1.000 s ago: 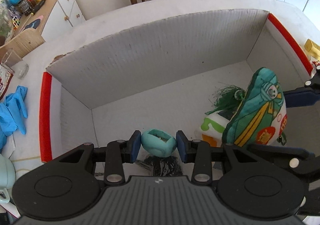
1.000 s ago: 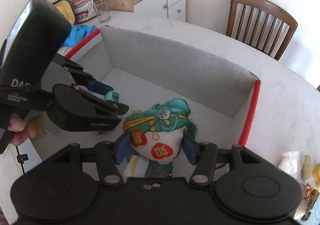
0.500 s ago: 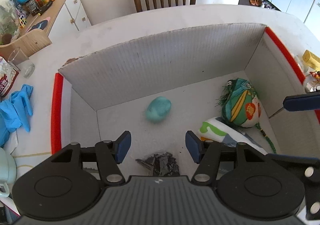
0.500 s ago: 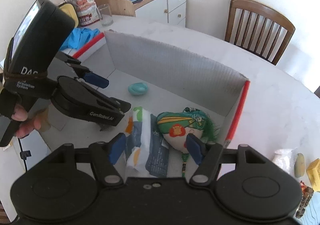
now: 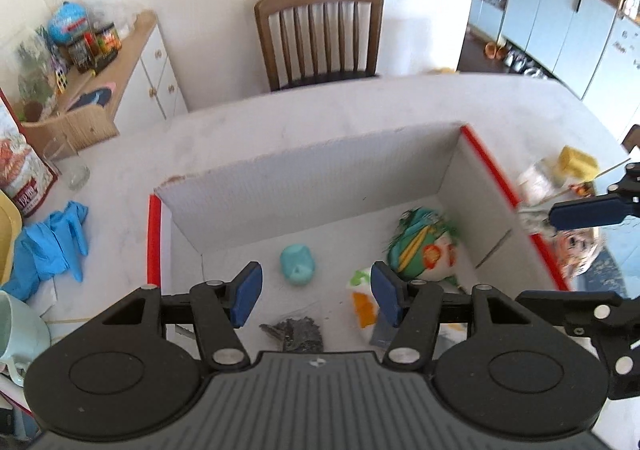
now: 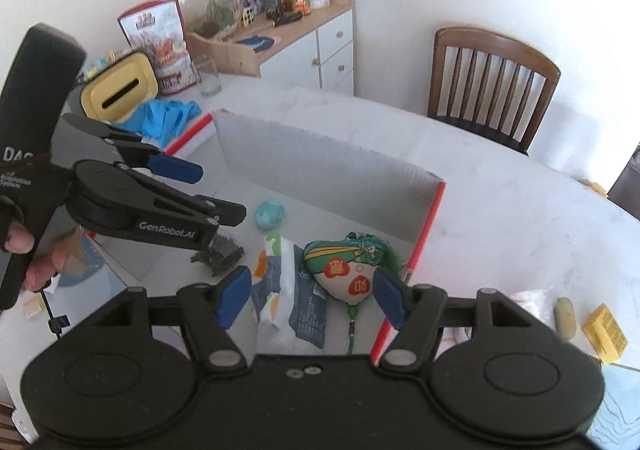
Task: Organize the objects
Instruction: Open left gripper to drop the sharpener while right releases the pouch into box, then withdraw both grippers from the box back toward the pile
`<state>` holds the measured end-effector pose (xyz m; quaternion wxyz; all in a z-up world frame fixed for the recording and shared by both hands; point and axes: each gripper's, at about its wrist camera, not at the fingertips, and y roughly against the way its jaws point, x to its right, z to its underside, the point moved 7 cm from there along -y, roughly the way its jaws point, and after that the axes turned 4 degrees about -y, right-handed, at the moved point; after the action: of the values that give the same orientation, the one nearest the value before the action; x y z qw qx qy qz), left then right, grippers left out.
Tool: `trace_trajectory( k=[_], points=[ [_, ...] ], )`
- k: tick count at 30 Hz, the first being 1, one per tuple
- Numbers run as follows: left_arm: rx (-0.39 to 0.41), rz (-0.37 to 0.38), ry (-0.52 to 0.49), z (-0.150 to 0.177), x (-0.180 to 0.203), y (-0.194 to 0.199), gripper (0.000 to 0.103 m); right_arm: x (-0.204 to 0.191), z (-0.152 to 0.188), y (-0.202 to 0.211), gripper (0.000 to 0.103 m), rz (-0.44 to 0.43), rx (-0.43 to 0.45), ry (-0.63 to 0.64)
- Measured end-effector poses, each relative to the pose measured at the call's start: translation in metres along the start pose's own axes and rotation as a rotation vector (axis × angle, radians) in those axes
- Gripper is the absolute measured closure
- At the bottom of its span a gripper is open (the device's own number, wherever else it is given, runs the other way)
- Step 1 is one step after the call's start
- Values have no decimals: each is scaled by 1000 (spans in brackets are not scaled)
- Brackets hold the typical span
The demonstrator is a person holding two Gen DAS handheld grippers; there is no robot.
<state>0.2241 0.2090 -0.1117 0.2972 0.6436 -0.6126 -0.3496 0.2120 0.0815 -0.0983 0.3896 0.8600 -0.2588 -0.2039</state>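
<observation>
Both grippers hang above the open box (image 5: 320, 186) with nothing between their fingers. The left gripper (image 5: 316, 296) has its pads apart, and so does the right gripper (image 6: 310, 300). On the box floor lie the teal pod (image 5: 297, 264), the stuffed pouch (image 6: 344, 270) by the red-edged side wall, a printed packet (image 6: 280, 290) and a dark crumpled bag (image 5: 294, 334), each lying free
</observation>
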Motion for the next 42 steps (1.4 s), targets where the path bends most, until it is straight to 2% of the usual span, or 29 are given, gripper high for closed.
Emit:
trace_trajectory(
  k=[4,12,19,23,31,42],
  points=[
    [46,12,1,-4,9,25,44,2,2,20,28,-9,29,-4],
    [123,19,-1,-5,30,62,39,5,8,58,25,-16,88,-11],
    [172,20,4,-6,58,87,27,18,18,90,17,-17,137,-8],
    [191,16,9,-9,77,95,24,29,26,109,12,-18,156,-7],
    [217,26,10,-18,128,101,20,70,48,137,2,2,180,-20],
    [224,55,-16,-25,202,90,18,149,88,165,1,6,200,-118]
  ],
)
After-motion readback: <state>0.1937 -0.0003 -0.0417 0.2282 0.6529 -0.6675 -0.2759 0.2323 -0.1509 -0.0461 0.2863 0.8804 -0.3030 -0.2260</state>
